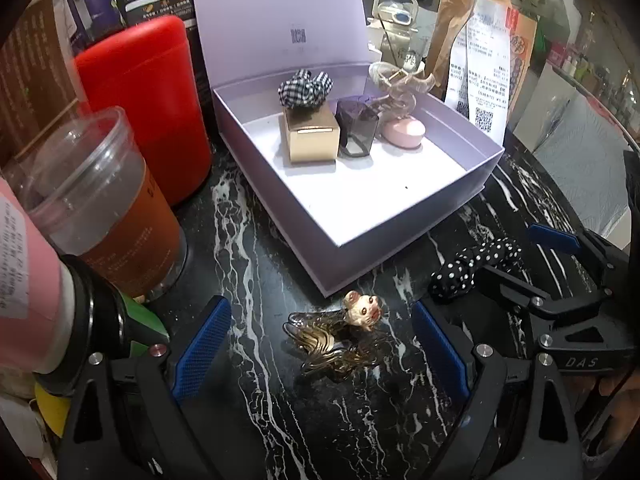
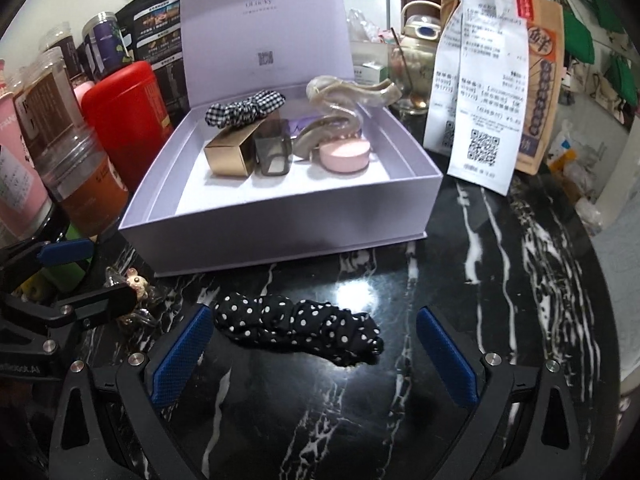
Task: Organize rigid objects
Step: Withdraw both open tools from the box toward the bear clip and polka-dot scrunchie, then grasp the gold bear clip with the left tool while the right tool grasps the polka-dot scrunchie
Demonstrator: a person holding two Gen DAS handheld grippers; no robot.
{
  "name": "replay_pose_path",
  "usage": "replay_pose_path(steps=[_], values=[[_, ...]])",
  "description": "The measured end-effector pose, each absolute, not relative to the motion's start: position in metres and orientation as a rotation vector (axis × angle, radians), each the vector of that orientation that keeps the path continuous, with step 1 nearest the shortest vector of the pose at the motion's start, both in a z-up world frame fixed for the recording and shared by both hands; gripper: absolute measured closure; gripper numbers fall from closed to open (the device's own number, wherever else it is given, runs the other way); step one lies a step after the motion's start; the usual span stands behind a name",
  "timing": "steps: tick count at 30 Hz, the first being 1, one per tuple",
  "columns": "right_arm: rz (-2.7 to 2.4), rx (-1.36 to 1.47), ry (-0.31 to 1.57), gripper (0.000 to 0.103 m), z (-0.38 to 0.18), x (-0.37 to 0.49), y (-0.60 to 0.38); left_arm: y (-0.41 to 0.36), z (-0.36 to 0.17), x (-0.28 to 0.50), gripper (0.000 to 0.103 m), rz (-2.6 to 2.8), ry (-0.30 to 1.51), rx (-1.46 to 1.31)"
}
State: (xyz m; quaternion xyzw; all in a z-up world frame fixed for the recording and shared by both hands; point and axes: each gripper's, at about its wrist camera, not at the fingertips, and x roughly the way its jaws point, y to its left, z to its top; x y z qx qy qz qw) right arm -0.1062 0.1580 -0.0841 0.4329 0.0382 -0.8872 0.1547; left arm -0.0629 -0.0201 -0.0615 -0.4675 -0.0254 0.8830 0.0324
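Left wrist view: left gripper (image 1: pixel 322 350) fingers stood apart around the hair claw (image 1: pixel 336 346); stiff, brittle, best pinched across its body. Right gripper (image 2: pixel 316 354) likewise apart.

Black marble table (image 2: pixel 500 280) carries lavender box (image 2: pixel 280 224); polka-dot scrunchie (image 2: pixel 300 328) and claw clip (image 1: pixel 340 344) lie before it, red canister (image 1: pixel 148 108) left.

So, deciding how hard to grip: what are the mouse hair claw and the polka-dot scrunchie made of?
Mouse hair claw: looks like hard translucent brownish plastic, glossy, with an opaque cream mouse head, perhaps resin. Polka-dot scrunchie: soft, matte, gathered black fabric with white dots; its folds show it will squash.
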Motion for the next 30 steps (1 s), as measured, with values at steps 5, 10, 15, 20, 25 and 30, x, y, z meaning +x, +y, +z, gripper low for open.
replay_pose_path(steps=[5, 10, 15, 20, 25, 30], values=[[-2.516, 1.273, 0.082, 0.000, -0.092, -0.114, 0.157, -0.024, -0.068, -0.065, 0.010, 2.685, -0.129, -1.462], [-2.486, 1.297, 0.079, 0.000, -0.099, -0.118, 0.155, -0.024, -0.074, -0.069, 0.011, 2.673, -0.127, -1.492], [-2.470, 1.311, 0.087, 0.000, -0.104, -0.123, 0.151, -0.022, -0.080, -0.072, 0.011, 2.655, -0.115, -1.516], [-2.496, 1.314, 0.162, 0.000, -0.106, -0.123, 0.145, -0.021, -0.082, -0.073, 0.011, 2.654, -0.093, -1.498], [-2.526, 1.319, 0.224, 0.000, -0.108, -0.123, 0.140, -0.020, -0.084, -0.075, 0.025, 2.659, -0.069, -1.494], [-2.541, 1.320, 0.209, 0.001, -0.107, -0.123, 0.141, -0.017, -0.083, -0.073, 0.040, 2.662, -0.050, -1.463]])
